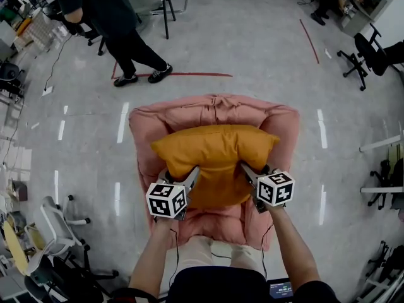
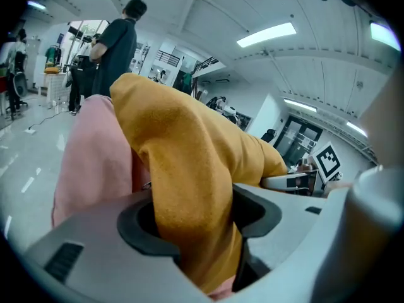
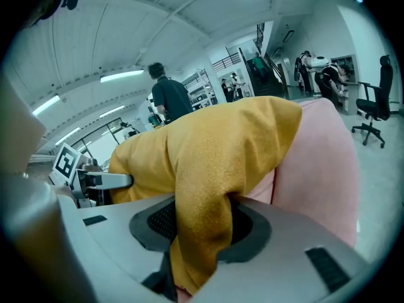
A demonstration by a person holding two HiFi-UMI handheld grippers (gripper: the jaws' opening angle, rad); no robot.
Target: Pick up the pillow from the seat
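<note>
A mustard-yellow pillow (image 1: pixel 214 151) hangs just above the seat of a pink armchair (image 1: pixel 145 131). My left gripper (image 1: pixel 183 177) is shut on the pillow's near left edge, with the yellow fabric (image 2: pixel 189 188) bunched between its dark pads. On the near right edge my right gripper (image 1: pixel 251 172) is shut in the same way, a fold of the pillow (image 3: pixel 202 194) pinched between its jaws. Both marker cubes sit just in front of the pillow. The pink chair back (image 3: pixel 315 169) rises behind the pillow in both gripper views.
A person in dark clothes (image 1: pixel 120 36) stands on the grey floor beyond the chair. Office chairs (image 1: pixel 360 59) stand at the far right and a white one (image 1: pixel 57 226) at the near left. A red line (image 1: pixel 189 74) is marked on the floor.
</note>
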